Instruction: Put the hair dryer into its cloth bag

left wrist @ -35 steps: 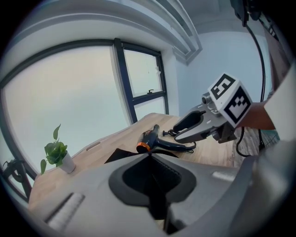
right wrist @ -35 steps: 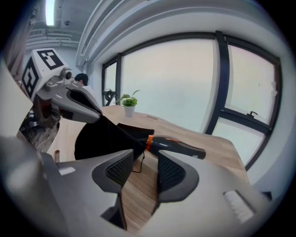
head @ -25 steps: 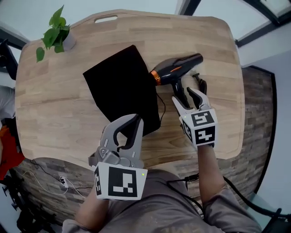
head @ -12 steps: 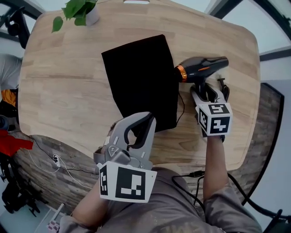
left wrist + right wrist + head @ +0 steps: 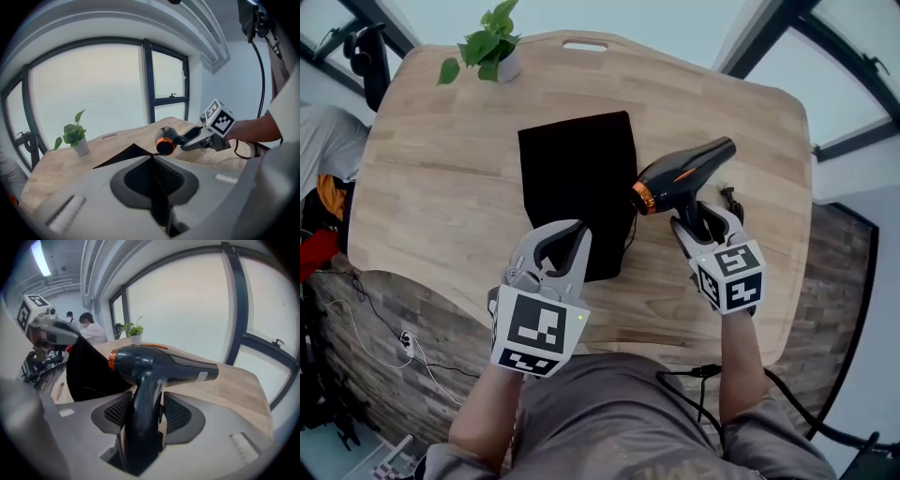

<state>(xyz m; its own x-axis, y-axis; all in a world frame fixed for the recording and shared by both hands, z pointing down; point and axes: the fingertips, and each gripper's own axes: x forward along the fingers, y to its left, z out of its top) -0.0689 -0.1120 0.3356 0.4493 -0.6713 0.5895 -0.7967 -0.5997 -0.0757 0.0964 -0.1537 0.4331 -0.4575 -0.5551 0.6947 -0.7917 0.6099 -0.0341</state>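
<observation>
The black cloth bag [image 5: 577, 183] lies flat on the wooden table [image 5: 441, 187]; it also shows in the left gripper view [image 5: 122, 157] and the right gripper view [image 5: 89, 371]. My right gripper [image 5: 698, 220] [image 5: 147, 411] is shut on the handle of the black hair dryer [image 5: 680, 175] [image 5: 159, 366] [image 5: 166, 140]. The dryer's orange-ringed nozzle points at the bag's right edge, and its cord [image 5: 630, 220] trails beside the bag. My left gripper [image 5: 562, 248] [image 5: 152, 161] hovers over the bag's near edge, shut, with nothing seen between its pads.
A small potted plant [image 5: 492, 47] [image 5: 75, 136] stands at the table's far left. The table's near edge runs just under both grippers. Cables lie on the floor at the left [image 5: 403, 342]. People stand far off in the room [image 5: 89, 329].
The right gripper has tilted the hair dryer so its nozzle points down toward the bag's right edge. The left gripper has come in over the bag's near edge.
</observation>
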